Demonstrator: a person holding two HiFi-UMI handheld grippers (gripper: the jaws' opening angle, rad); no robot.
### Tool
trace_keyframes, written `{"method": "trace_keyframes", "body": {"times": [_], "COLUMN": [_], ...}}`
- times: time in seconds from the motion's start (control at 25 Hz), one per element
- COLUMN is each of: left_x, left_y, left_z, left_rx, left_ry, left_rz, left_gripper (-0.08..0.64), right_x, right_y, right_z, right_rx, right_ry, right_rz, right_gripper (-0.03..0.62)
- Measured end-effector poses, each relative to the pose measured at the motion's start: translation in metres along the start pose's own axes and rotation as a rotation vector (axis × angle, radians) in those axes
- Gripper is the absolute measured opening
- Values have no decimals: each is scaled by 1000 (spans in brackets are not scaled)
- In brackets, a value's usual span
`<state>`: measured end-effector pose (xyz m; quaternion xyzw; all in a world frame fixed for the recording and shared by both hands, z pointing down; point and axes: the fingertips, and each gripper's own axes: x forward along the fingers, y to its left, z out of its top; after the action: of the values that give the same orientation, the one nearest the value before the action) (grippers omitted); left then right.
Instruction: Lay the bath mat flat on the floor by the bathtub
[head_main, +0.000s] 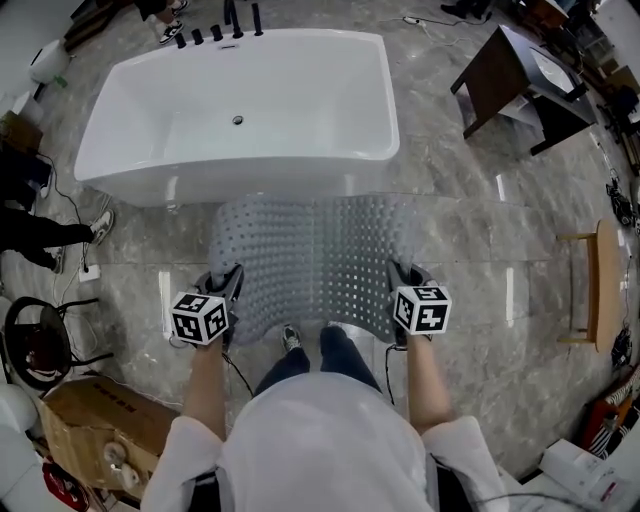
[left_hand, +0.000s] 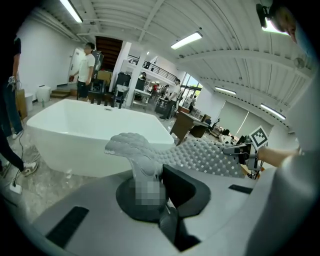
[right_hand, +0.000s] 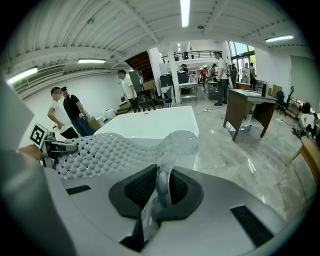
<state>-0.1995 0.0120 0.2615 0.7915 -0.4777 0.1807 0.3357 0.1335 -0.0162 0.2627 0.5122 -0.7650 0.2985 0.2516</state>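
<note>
Over the floor (head_main: 480, 250) by the bathtub (head_main: 240, 100), the bath mat (head_main: 315, 250) hangs spread btwn left hand-held gripper (head_main: 224, 280) & right hand-held gripper (head_main: 405, 275), each pinching a near corner. Step, prob.: setting it down. Next: keep it level, far edge along tub, then let go.

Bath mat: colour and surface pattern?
Translucent grey bath mat, covered in rows of bumps and holes; clearest in head view.

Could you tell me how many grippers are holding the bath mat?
2: left gripper on the bath mat's near left corner, right gripper on its near right corner.
</note>
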Motion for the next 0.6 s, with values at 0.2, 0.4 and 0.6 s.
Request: {"method": "trace_keyframes", "body": {"times": [0.2,0.4,0.6], "left_x": [22,45,68], "left_y": [9,19,31], "left_z": [-5,-14,-21], "left_rx": [-8,-12,-25], "left_ry": [12,35,52], "left_rz": [26,53,84], "left_gripper": [44,44,44], "right_x": [22,46,75], "right_y": [-9,-25,-37], "right_z": [-6,-15,-26], "right_rx": [9,14,2], "right_ry": [15,31,55], "right_rz": [-13,-23,-31], "right_gripper": [40,40,41]}}
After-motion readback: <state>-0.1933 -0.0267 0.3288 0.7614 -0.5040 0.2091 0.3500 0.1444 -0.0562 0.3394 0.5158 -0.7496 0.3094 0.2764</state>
